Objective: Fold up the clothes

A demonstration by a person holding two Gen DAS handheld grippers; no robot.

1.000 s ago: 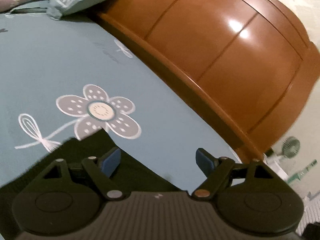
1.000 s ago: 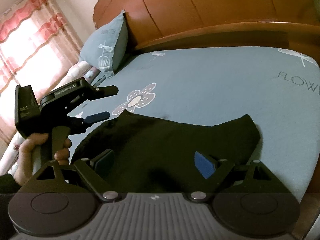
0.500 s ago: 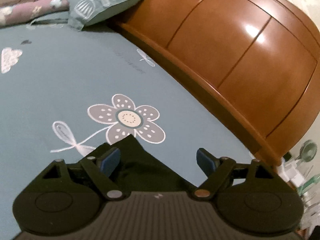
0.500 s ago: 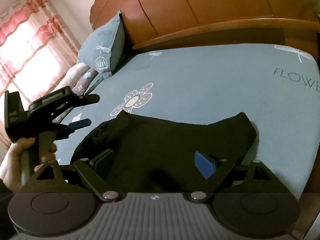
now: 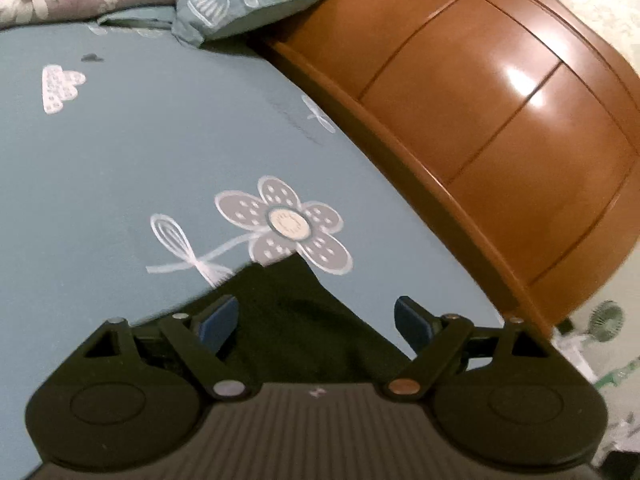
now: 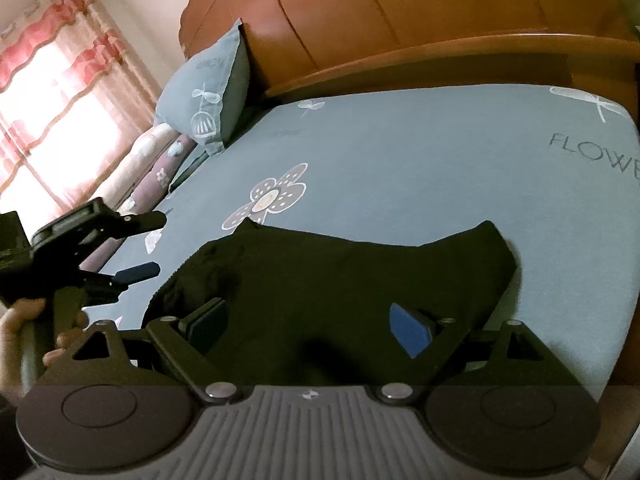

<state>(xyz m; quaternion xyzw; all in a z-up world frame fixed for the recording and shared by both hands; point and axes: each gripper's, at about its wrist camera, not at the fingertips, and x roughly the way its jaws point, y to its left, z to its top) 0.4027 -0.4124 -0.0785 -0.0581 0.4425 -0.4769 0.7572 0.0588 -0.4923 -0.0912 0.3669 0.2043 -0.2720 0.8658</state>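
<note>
1. Two grippers sit nearest the cameras, and neither holds anything: the right gripper (image 6: 310, 322) has its jaws spread wide over the near part of the black garment (image 6: 340, 276), and the left gripper (image 5: 316, 322) has its jaws equally wide apart above one pointed corner of the same cloth.
2. The garment lies spread on the bed (image 6: 420, 152), its near edge under the right gripper, one peak just touching the printed flower (image 6: 272, 198) and another peak off to the right.
3. In the right wrist view the left gripper hangs at the garment's left side, clear of the cloth, with a hand (image 6: 28, 332) on its handle.
4. Risk, as I judge it: the fabric is dark and limp, so layers are hard to tell apart. A pinch taken in the middle instead of at an edge could lift only the top layer and drag the rest into a bunch.
5. Risk: if the two grippers close at uneven spots, the fold line would run crooked.
6. Risk: the left edge looks rumpled, and folding over it would trap creases.
7. Farther off stand a pillow (image 6: 208, 92) against the wooden headboard (image 6: 400, 16), a rolled quilt (image 6: 148, 168) beside it, and a curtained window (image 6: 52, 88); none is near the work.
</note>
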